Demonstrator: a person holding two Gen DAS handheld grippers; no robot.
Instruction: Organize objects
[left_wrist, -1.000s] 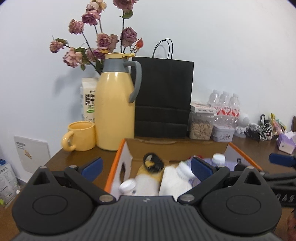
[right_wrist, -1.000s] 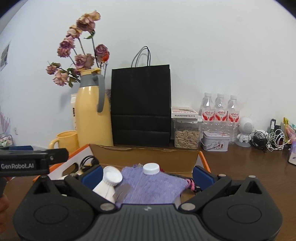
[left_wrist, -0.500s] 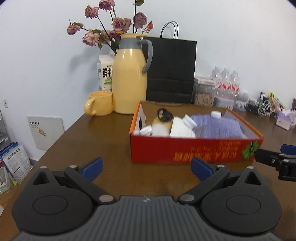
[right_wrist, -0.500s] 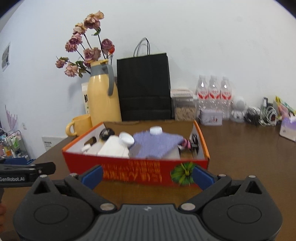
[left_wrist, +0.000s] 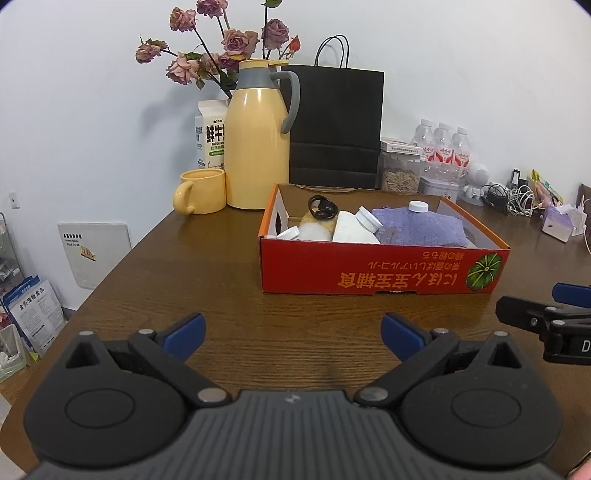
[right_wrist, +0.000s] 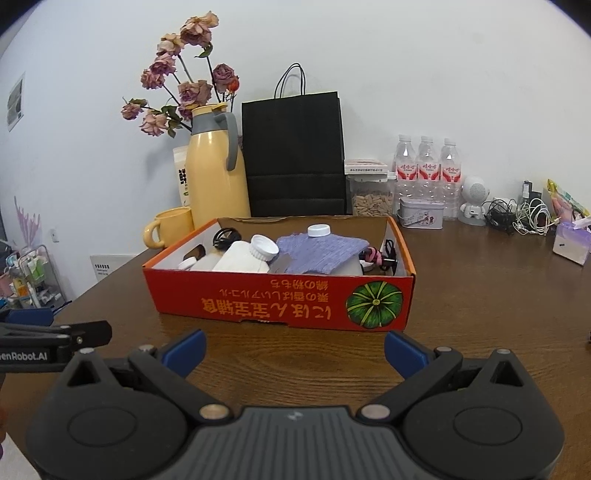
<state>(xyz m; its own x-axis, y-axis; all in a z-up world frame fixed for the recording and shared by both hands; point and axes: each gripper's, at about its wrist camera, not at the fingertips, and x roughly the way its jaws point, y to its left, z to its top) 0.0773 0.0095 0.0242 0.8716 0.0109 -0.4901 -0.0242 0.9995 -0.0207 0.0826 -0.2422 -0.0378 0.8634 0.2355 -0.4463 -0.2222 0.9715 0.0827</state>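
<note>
A shallow red cardboard box (right_wrist: 280, 295), mid-table on the brown wooden table (left_wrist: 207, 273), holds white plastic bottles (right_wrist: 243, 256) and soft purple cloth (right_wrist: 317, 251), probably light, best lifted by its end walls; the left gripper (left_wrist: 291, 330) and right gripper (right_wrist: 293, 345) wait near, spread wide, empty.

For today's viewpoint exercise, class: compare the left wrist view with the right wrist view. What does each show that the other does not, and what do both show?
Only the left wrist view shows the white panel leaning against the wall and the booklets below the table's left edge, plus the right claw at its right border.

Only the right wrist view shows the pink item beside the cloth in the box, a rack at far left, and the left claw.

Both show the red box, purple cloth, yellow jug, mug, black bag and each camera's own open claw.
</note>
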